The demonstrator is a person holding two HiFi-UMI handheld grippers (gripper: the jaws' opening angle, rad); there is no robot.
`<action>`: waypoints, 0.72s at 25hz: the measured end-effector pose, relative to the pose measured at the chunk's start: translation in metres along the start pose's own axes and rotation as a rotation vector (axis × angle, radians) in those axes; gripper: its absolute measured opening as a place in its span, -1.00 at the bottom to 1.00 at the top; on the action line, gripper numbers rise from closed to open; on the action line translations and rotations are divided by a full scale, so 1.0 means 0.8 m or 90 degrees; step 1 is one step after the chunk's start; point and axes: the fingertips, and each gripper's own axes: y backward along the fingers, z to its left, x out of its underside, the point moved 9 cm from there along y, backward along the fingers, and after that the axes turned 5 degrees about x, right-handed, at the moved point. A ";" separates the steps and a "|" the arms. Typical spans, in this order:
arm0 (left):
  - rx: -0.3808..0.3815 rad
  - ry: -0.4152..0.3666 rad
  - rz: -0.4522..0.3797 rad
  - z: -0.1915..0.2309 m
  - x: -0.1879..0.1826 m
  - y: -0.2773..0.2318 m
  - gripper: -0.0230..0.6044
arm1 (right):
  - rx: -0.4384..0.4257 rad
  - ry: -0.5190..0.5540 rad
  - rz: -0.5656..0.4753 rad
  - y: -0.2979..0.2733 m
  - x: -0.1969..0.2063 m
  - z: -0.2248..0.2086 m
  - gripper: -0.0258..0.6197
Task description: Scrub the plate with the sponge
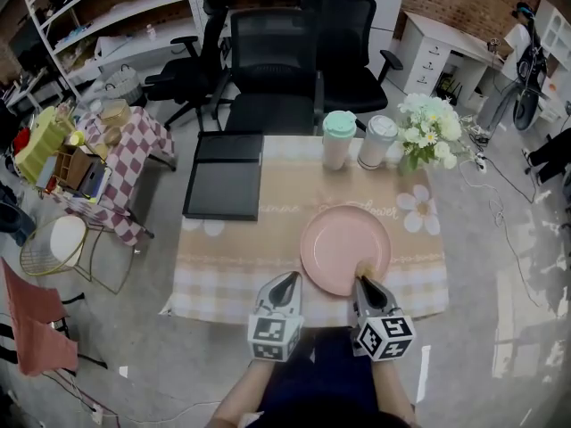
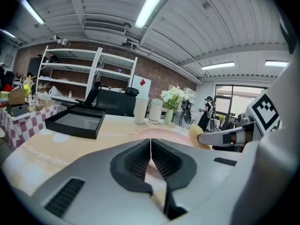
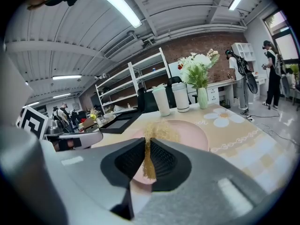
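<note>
Checked-cloth tabletop (image 1: 223, 266): pink plate (image 1: 343, 239) near front edge. R gripper (image 1: 364, 283) jaws clamp sponge (image 3: 161, 131) over plate's front rim. L gripper (image 1: 290, 280) jaws closed, empty, just beside plate.

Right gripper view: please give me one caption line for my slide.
Right claw shut on a yellow sponge at a pink plate; two cups and flowers stand behind.

A studio-like office workspace — black office chairs (image 1: 272, 69), white metal shelving (image 2: 75, 74), a brick wall (image 2: 161, 73) and strip lights (image 2: 154, 3).
</note>
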 end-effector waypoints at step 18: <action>-0.065 0.027 0.010 -0.010 -0.008 -0.031 -0.89 | -0.087 0.038 0.044 -0.044 -0.036 -0.029 -0.81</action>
